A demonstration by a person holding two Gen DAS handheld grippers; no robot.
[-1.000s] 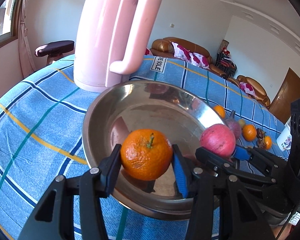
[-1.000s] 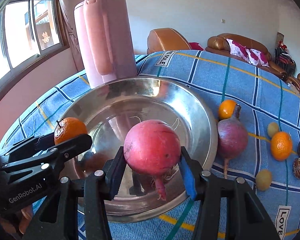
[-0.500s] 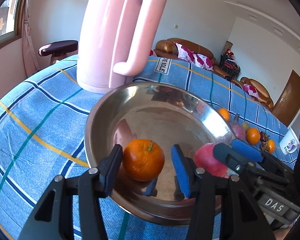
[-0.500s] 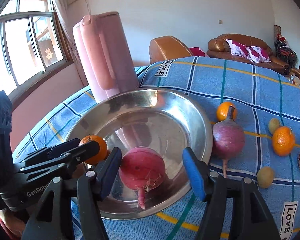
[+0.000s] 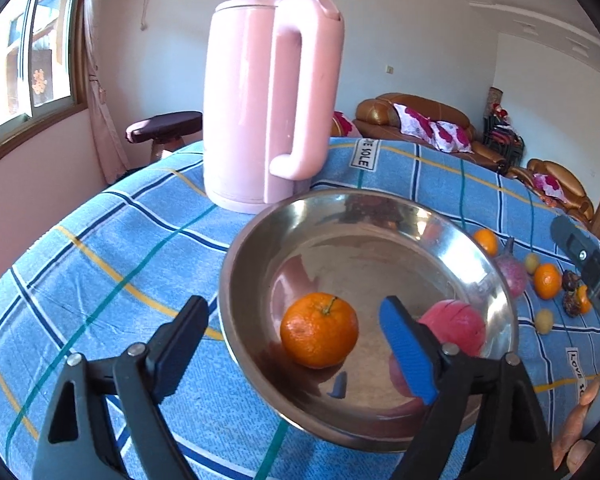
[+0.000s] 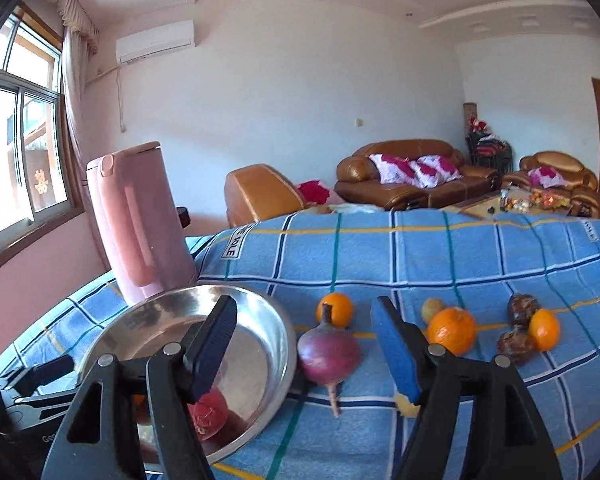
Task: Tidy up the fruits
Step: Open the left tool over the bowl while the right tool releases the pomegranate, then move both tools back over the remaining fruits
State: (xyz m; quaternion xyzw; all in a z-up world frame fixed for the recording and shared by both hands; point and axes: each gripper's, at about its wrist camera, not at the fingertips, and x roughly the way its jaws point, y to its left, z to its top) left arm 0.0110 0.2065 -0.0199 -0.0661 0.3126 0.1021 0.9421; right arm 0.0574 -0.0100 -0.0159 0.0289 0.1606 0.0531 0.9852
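A steel bowl (image 5: 260,252) sits on the blue checked cloth and holds an orange (image 5: 319,330) and a red pomegranate (image 5: 455,330). My left gripper (image 5: 296,344) is open and empty, drawn back at the bowl's near rim. My right gripper (image 6: 303,344) is open and empty, raised, to the right of the bowl (image 6: 272,344). A purple beet (image 6: 328,356) lies between its fingers' line of sight. The pomegranate (image 6: 208,412) shows low in the bowl. Loose oranges (image 6: 452,330), small yellow fruits (image 6: 432,308) and brown fruits (image 6: 523,307) lie on the cloth to the right.
A tall pink kettle (image 5: 268,108) stands just behind the bowl, also in the right wrist view (image 6: 136,224). The right gripper's body (image 5: 587,264) shows at the right edge. Sofas (image 6: 403,176) stand beyond the table.
Both grippers opened and let go: the orange and the pomegranate now lie in the bowl. Both grippers pulled back, the right one rising and turning right toward the loose fruit.
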